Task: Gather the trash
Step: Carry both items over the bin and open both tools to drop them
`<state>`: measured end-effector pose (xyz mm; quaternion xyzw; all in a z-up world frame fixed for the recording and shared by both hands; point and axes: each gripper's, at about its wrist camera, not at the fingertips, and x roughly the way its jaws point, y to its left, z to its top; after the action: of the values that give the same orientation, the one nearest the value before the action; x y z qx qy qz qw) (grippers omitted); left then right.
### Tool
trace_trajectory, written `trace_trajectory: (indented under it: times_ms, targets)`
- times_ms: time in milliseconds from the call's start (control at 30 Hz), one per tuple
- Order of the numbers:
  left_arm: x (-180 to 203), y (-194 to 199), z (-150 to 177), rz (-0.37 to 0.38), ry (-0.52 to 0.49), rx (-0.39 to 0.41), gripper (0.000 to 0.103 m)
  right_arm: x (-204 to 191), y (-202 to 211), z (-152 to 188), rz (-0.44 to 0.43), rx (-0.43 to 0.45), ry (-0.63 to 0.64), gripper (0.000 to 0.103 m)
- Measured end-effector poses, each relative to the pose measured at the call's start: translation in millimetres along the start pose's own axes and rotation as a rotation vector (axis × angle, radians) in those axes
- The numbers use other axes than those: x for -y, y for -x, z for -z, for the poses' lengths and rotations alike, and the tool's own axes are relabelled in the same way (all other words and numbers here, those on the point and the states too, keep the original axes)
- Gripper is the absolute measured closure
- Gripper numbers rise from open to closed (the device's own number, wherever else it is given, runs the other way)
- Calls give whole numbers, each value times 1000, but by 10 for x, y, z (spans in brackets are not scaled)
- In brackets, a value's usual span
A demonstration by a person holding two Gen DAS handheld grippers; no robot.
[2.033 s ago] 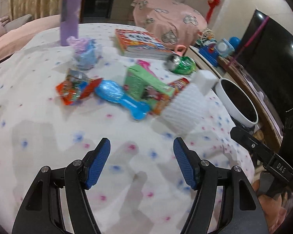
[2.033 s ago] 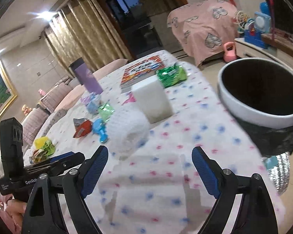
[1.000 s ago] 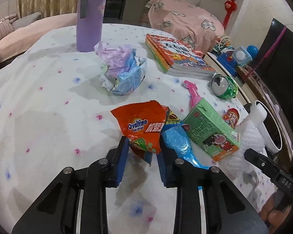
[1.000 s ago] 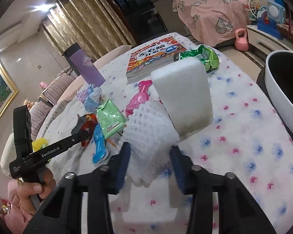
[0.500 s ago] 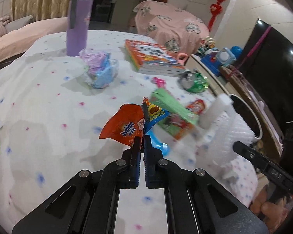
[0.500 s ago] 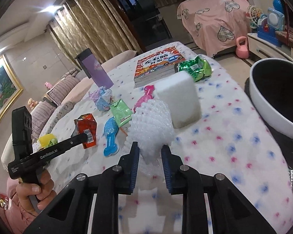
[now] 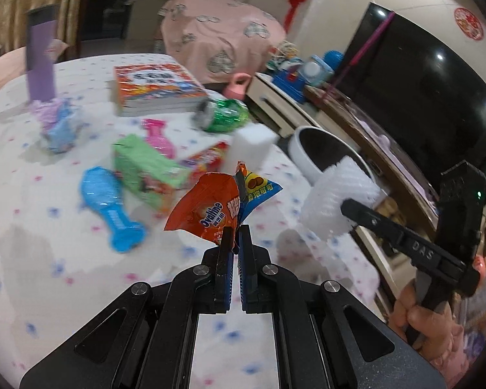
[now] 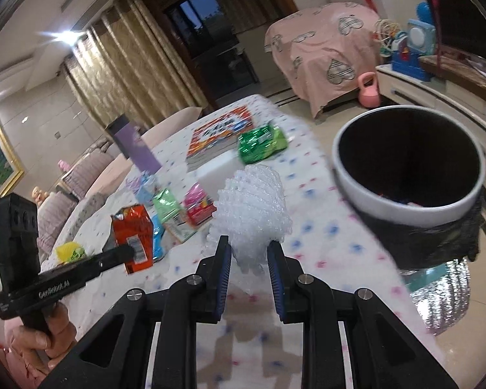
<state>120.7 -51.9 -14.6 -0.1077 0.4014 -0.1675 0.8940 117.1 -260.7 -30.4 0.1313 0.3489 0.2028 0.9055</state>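
left claw [image 7: 236, 234] is clamped tight on an orange ovaltine wrapper [image 7: 207, 211], mid-frame above the worktop [image 7: 48, 275]. right claw [image 8: 248, 253] squeezes white foam netting [image 8: 252, 207], centre frame, left of the bin [image 8: 408, 162].

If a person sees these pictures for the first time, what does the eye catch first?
First, the orange Ovaltine wrapper, pinched and lifted by the left gripper in the middle of its view. Next, the white foam net clamped in the right gripper, with the white-rimmed bin open just to its right, beside the dotted tablecloth.
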Motion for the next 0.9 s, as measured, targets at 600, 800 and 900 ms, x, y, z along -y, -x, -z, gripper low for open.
trace_trajectory:
  times_ms: [600,800,900]
  targets:
    - [897,-450,-263,111,-150,-50,101,705,468,-282,112,90,-54,80]
    - [1147,-638,-410,132,-188,-62,101,874,517,-407,145,103,-49,80]
    - [1242,-753,-493,144,-193,-74,101,973,507,-475,161,105,-51,80]
